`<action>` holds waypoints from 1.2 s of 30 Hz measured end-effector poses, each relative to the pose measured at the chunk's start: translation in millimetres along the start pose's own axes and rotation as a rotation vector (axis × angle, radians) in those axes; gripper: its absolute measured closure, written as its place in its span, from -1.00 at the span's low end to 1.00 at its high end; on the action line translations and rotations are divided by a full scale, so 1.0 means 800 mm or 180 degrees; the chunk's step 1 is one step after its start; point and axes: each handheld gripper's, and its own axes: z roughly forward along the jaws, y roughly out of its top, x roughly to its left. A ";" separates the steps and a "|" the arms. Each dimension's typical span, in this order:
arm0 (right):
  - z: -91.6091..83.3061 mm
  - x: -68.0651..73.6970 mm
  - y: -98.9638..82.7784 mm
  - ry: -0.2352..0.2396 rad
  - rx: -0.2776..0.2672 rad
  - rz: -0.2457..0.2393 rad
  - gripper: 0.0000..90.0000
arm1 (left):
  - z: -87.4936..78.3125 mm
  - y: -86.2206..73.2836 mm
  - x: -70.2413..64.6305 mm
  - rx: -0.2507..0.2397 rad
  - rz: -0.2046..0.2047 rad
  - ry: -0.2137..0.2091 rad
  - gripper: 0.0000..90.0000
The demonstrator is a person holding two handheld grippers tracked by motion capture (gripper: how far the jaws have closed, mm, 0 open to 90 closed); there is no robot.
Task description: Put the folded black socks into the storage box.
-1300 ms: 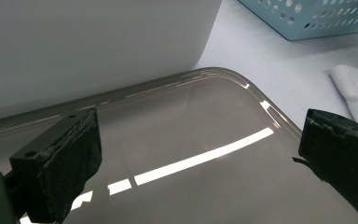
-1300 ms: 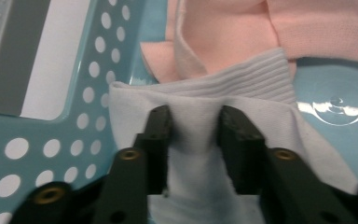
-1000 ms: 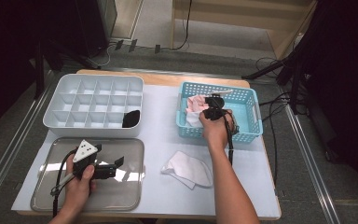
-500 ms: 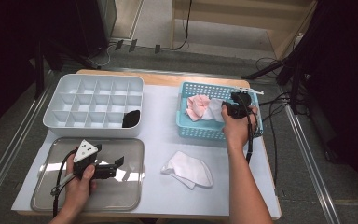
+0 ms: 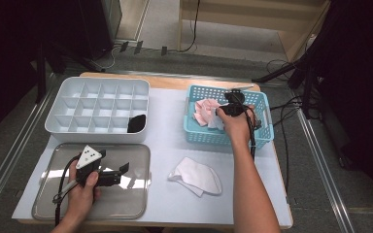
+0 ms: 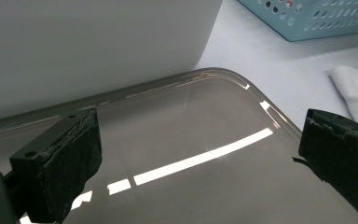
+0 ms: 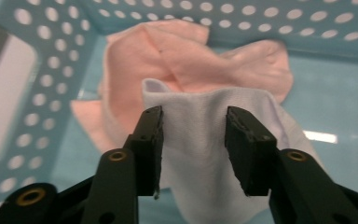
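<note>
**Right gripper parted over a pale sock in the blue basket**

At the lower left of the high view, the left gripper (image 5: 118, 171) hangs over the shiny rectangular metal tray (image 5: 43, 204), its fingers (image 6: 70, 158) spread wide with nothing between them; the left gripper view shows only the tray's bare floor in the gap. Above the tray, at the upper left of the counter (image 5: 167, 141), stands the white plastic divided organiser box (image 5: 97, 109), with a small black bundle (image 5: 136, 123) in its lower right compartment. Near the middle bottom of the frame a white folded sock (image 5: 196, 175) lies flat on the counter, just right of the tray.

At the upper right sits the light-blue perforated plastic basket (image 5: 264, 128). Inside it lie a crumpled pink cloth (image 7: 177, 51) and, partly on top of it, a pale grey-white sock (image 7: 205, 149). The right gripper (image 7: 193, 140) reaches into the basket; its fingers (image 7: 151, 135) have just been opening and now stand apart on either side of that sock, which lies between them in the right gripper view, the pads not pressing on it.
</note>
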 end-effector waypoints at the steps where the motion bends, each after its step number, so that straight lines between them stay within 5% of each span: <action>1: 0.004 0.000 0.002 -0.0059 0.0028 -0.0048 0.16 | 0.000 0.000 0.000 0.0001 0.0000 -0.0001 -1.00; 8: 0.035 -0.017 0.014 -0.0138 0.0585 -0.0014 -0.28 | 0.000 0.000 0.001 -0.0009 -0.0018 -0.0014 -1.00; 12: 0.040 -0.031 0.017 -0.0402 0.0794 0.0009 -0.47 | 0.000 0.000 0.001 -0.0007 -0.0019 -0.0022 -1.00; 17: 0.049 -0.044 0.013 -0.0511 0.1150 0.0025 -0.37 | 0.000 0.000 0.001 -0.0004 -0.0007 -0.0018 -1.00; 25: 0.042 -0.053 0.010 -0.0777 0.1036 -0.0140 0.64 | 0.000 0.000 0.001 -0.0010 -0.0012 -0.0018 -1.00; 28: 0.035 -0.058 0.008 -0.0718 0.0872 -0.0121 0.76 | 0.000 0.000 0.001 -0.0007 -0.0018 -0.0022 -1.00; 36: -0.002 -0.065 -0.004 -0.0616 -0.0027 -0.0027 0.78 | 0.000 0.000 0.000 0.0008 0.0005 -0.0008 -1.00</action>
